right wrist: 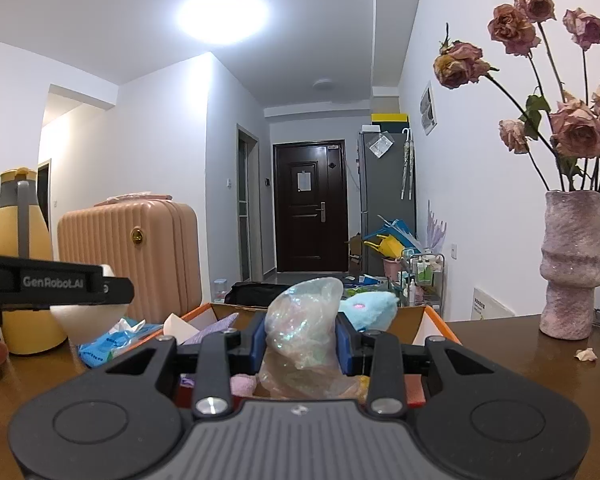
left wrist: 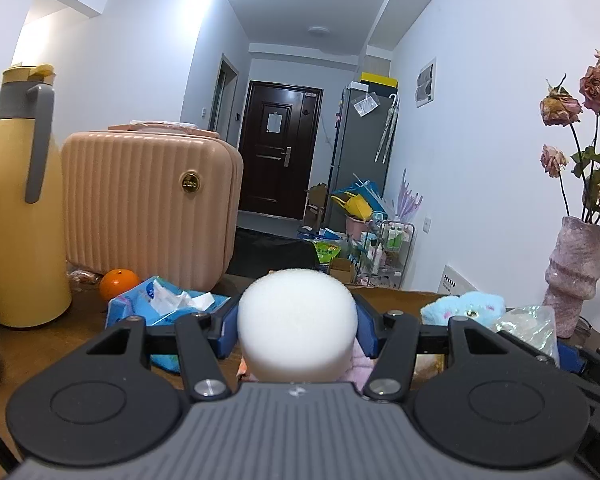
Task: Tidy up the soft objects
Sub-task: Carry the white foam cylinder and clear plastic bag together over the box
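While the left gripper [left wrist: 298, 322] clamps a white foam block [left wrist: 297, 322] between its blue fingers [left wrist: 229, 330], the right gripper [right wrist: 300, 340] holds a crinkled iridescent plastic bag [right wrist: 304, 332] pinched between its own blue pads [right wrist: 258, 342]. Both loads sit above a cardboard box [right wrist: 436, 320] with orange edges, in which a light blue plush toy [right wrist: 370, 309], a purple piece [right wrist: 216, 330] and something pink [right wrist: 244, 385] lie. In the right wrist view the left gripper [right wrist: 100, 284] appears from the side at the left edge, with the foam block [right wrist: 88, 314] bulging below its finger. On the brown wooden table [right wrist: 500, 344], left of the box, a blue tissue pack [left wrist: 168, 304] lies with white tissue sticking out, an orange [left wrist: 119, 283] rests just beside it, and a ribbed pink suitcase [left wrist: 148, 200] stands behind. A yellow thermos jug [left wrist: 20, 208] stands at the far left. To the right, a rough pink vase [right wrist: 574, 264] holds dried roses [right wrist: 540, 56], with a fallen petal [right wrist: 586, 354] near its base.
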The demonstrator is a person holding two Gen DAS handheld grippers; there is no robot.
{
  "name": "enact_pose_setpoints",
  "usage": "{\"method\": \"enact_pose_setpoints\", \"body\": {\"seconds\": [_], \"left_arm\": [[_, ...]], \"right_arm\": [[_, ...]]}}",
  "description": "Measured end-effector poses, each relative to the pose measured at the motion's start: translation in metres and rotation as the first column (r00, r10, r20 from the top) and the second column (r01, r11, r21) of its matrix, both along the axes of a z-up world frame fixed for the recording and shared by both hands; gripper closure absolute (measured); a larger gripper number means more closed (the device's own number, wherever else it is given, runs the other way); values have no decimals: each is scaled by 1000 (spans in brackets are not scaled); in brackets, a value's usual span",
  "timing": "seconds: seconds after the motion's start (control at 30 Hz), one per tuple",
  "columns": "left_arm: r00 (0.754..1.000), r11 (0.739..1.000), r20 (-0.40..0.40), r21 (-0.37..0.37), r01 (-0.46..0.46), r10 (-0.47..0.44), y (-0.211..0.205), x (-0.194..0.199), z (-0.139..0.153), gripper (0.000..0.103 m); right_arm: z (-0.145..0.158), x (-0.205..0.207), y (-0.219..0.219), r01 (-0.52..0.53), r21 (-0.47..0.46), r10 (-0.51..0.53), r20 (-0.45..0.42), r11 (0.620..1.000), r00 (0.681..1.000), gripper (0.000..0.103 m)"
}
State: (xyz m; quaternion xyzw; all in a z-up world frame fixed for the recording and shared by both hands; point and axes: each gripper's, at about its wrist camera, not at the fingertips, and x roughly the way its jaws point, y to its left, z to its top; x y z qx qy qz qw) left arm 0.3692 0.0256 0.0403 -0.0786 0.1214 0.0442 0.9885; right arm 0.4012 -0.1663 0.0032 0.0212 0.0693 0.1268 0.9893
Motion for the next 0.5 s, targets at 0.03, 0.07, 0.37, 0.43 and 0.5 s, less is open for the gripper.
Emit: {"method": "enact_pose_setpoints", "body": {"seconds": [0.03, 0.07, 0.37, 0.43, 0.5], "left_arm": [[1000, 1000, 0, -2, 0, 0, 0, 4, 0, 46], [1000, 1000, 2, -3, 2, -2, 0, 7, 0, 46], [1000, 1000, -3, 6, 8, -8, -2, 30, -3, 46], [1000, 1000, -4, 7, 11, -11, -3, 37, -4, 46], [1000, 1000, -7, 8, 16, -16, -4, 44, -5, 46]], "right_arm": [[0, 3, 1, -1, 0, 1, 1, 1000, 1000, 69], [0, 5, 2, -1, 0, 1, 2, 1000, 1000, 69], [0, 34, 9, -11, 5, 11, 0, 1000, 1000, 69], [0, 40, 9, -14, 5, 14, -2, 1000, 1000, 69], [-1, 47, 10, -15, 2, 15, -3, 1000, 1000, 69]]}}
